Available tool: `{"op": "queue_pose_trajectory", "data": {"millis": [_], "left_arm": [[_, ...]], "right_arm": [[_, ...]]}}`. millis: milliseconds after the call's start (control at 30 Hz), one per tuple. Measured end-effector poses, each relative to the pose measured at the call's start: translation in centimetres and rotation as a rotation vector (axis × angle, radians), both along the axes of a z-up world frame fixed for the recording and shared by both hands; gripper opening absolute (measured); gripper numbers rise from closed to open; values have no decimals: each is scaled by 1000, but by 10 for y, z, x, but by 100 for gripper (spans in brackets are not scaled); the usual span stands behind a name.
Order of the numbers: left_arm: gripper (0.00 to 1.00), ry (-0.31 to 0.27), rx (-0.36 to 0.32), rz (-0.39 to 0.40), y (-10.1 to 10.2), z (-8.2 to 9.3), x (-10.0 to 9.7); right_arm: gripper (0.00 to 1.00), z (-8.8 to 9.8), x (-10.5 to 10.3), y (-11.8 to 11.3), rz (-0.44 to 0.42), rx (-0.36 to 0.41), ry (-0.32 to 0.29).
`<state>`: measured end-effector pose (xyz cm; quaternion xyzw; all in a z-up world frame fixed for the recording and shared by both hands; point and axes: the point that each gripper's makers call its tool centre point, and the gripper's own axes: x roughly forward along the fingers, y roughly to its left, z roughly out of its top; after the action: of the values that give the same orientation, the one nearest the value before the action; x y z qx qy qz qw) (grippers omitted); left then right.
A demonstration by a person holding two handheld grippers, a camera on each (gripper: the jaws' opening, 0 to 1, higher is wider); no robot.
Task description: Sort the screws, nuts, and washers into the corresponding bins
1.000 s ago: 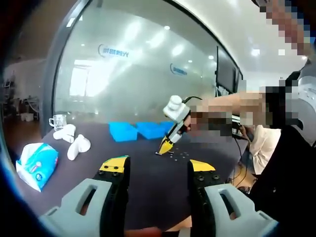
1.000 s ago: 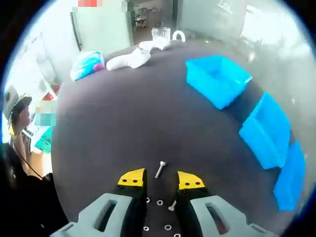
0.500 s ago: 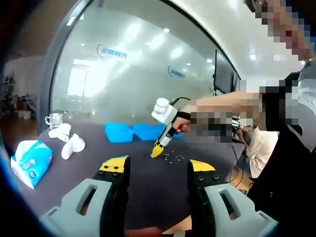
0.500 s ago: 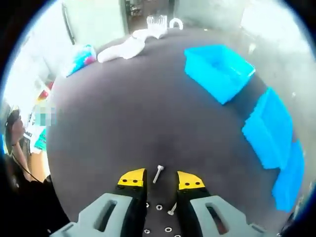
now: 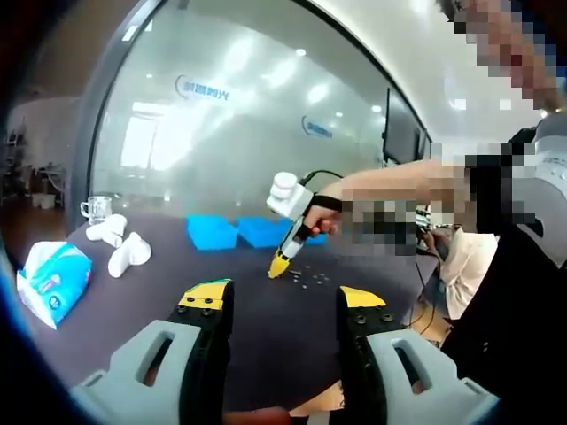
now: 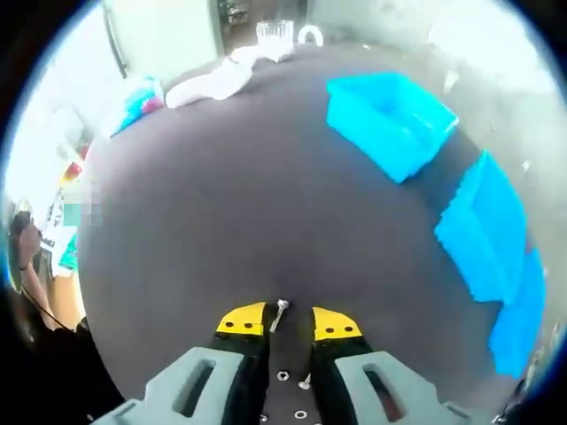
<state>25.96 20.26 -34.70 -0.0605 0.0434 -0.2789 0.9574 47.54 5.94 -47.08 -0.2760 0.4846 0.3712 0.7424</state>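
A small silver screw [image 6: 280,310] lies on the dark tabletop [image 6: 230,204], its lower end between the yellow tips of my right gripper [image 6: 279,324]. The jaws stand apart on either side of it, open. Loose nuts and washers [image 6: 284,374] lie just behind the tips. Three blue bins [image 6: 390,119] [image 6: 483,230] [image 6: 518,319] line the right side. In the left gripper view my left gripper [image 5: 283,299] hovers open and empty, near the table's front edge. Farther off, the right gripper [image 5: 285,239] points down at the scattered hardware [image 5: 306,277], in front of the blue bins [image 5: 213,233].
A tissue pack [image 5: 51,280], white rounded objects [image 5: 128,253] and a glass mug [image 5: 93,209] sit at the table's left end. A glass wall stands behind the table. A person's arm [image 5: 399,199] reaches in from the right; another person [image 6: 22,257] stands beside the table.
My right gripper has moved forward, so the screw now lies between its tips, and its jaws have narrowed slightly. The left gripper stays open; its view has shifted a little.
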Motion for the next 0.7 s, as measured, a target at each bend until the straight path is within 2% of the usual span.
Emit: {"op": "queue_pose_trajectory", "data": {"millis": [167, 433, 700], "left_arm": [[46, 1, -2, 4, 1, -1, 0], [46, 0, -4, 4, 1, 0, -1], [46, -6, -12, 9, 1, 2, -1]], "right_arm": [[0, -3, -9, 7, 32, -7, 23], [0, -2, -9, 6, 40, -5, 24], [0, 4, -18, 0, 35, 80, 18]]}}
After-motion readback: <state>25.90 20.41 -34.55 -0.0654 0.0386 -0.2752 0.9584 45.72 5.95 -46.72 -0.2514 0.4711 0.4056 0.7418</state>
